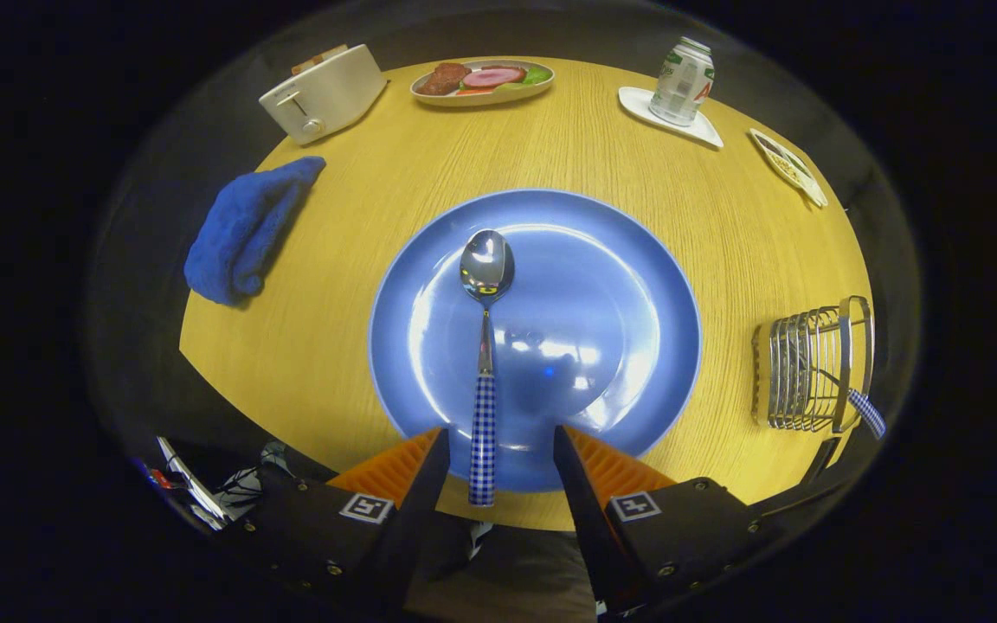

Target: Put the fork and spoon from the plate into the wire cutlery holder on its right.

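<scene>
Overhead glare on plate point(637, 285); fisheye-warped edges

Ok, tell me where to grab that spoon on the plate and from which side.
Take the spoon by its checked handle, coming straight down from above. It lies flat on the blue plate, handle end already between the open tool's fingers, bowl pointing away. The straight handle should offer flatter sides than the rounded bowl.

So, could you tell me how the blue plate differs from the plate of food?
The blue plate is round, lies just ahead of the open gripper and holds a spoon. The plate of food, pale and oval, sits beyond it beside the toaster. Both rest on the table.
</scene>
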Demonstrator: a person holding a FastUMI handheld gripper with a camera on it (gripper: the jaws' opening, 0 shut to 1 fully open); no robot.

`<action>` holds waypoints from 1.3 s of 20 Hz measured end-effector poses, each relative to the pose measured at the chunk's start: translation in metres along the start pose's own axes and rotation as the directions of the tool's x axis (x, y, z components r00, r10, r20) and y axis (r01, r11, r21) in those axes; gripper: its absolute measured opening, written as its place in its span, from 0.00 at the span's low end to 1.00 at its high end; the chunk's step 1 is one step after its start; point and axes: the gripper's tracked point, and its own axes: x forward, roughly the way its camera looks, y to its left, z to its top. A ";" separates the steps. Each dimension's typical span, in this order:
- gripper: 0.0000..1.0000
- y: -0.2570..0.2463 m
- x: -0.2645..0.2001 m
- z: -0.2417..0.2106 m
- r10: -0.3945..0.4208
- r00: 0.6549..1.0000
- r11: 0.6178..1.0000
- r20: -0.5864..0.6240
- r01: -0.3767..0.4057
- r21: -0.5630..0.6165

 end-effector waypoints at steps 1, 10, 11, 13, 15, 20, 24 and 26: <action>0.76 0.003 -0.001 0.000 0.016 1.000 1.000 -0.013 -0.016 -0.007; 0.08 -0.005 -0.006 -0.010 0.040 0.991 0.996 -0.128 -0.049 -0.068; 0.08 -0.008 -0.008 -0.009 0.042 0.992 0.996 -0.120 -0.052 -0.077; 0.08 -0.017 -0.016 -0.007 0.037 0.992 0.994 -0.119 -0.050 -0.102; 0.08 -0.023 -0.029 -0.011 0.043 0.989 0.989 -0.143 -0.062 -0.133; 0.08 -0.069 -0.081 -0.015 -0.024 0.983 0.971 -0.180 -0.020 -0.239; 0.08 -0.118 -0.126 -0.018 -0.086 0.976 0.961 -0.200 0.028 -0.275; 0.07 -0.145 -0.146 -0.019 -0.120 0.972 0.961 -0.202 0.063 -0.271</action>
